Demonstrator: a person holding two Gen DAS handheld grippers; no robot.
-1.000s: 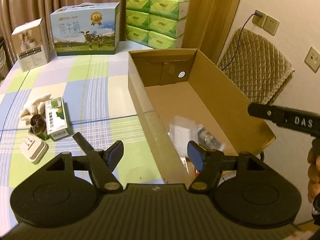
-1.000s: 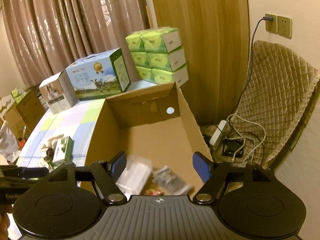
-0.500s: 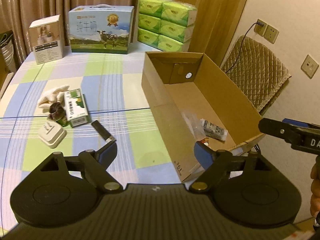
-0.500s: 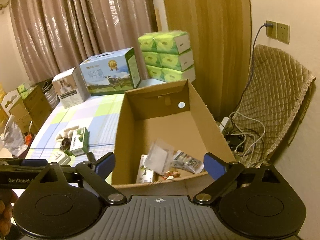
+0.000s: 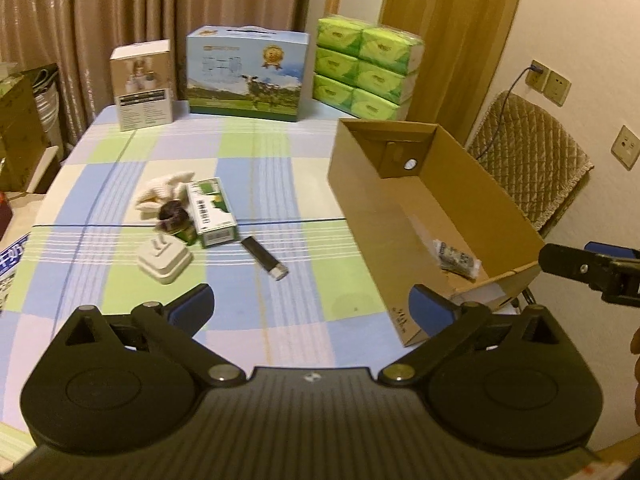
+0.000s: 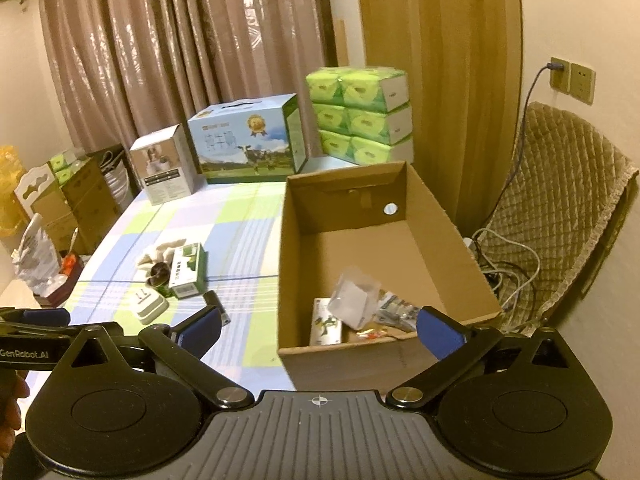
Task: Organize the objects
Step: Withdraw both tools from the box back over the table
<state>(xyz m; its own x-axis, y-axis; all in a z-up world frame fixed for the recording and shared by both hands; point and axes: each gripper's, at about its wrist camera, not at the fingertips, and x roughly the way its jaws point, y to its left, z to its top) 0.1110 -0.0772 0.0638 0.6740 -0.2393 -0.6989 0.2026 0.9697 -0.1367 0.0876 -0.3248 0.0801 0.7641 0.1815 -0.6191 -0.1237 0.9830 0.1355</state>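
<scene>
Your left gripper is spread wide and holds nothing, hanging above the near table edge; your right gripper is just as wide and empty, above the near end of the one cardboard box. Inside that box, at its near end, you have about four things: a clear bag, a small carton, a printed packet and something red too small to make out. At ten o'clock from the left gripper, five loose items sit close together on the table: one white cloth, one dark round thing, one green carton, one white plug and one black stick just right of them. At twelve o'clock, against the curtain, stand one white box, one milk case and six green tissue packs. The table wears a blue, green and white checked cloth. At two o'clock, a quilted chair stands by a wall with sockets.
</scene>
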